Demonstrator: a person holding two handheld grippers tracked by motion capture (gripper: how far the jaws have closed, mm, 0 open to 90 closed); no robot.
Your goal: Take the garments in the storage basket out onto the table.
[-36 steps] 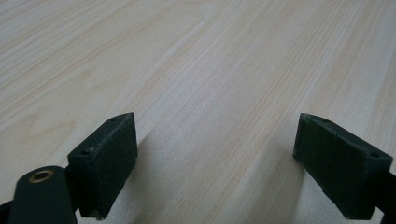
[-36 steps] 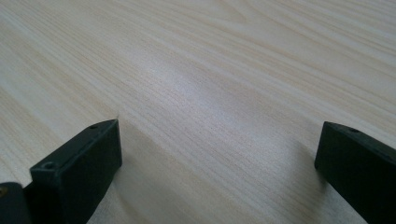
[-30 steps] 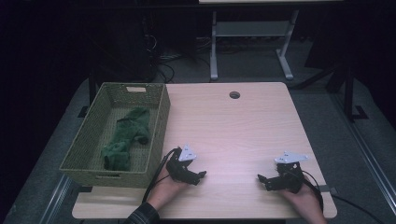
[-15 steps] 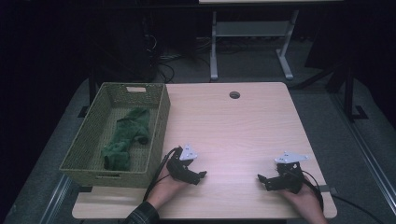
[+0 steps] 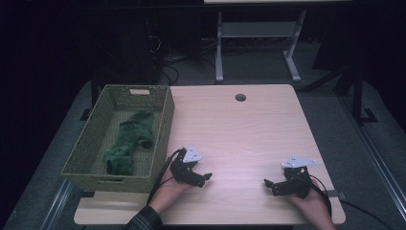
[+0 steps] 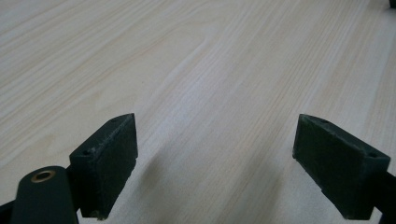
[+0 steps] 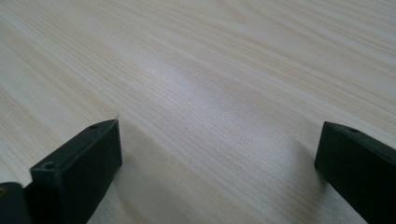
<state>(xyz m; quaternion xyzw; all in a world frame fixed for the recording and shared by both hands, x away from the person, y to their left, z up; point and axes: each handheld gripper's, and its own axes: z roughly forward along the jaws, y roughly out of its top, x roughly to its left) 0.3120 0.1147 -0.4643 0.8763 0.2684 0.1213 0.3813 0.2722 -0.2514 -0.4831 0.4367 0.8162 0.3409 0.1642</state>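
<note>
left gripper [image 5: 205, 178]: low over the near part of the table [image 5: 239, 139], jaws wide apart, nothing in them | right gripper [image 5: 269, 184]: near the right edge, jaws wide apart, holding nothing | basket [image 5: 163, 129]: on the left side, just beside the left gripper | green cloth [image 5: 130, 141]: crumpled inside the basket

My left gripper [image 5: 203, 178] rests low on the wooden table at lower centre of the high view, jaws spread wide; my right gripper [image 5: 269, 186] sits at lower right, jaws likewise apart, both empty.
</note>
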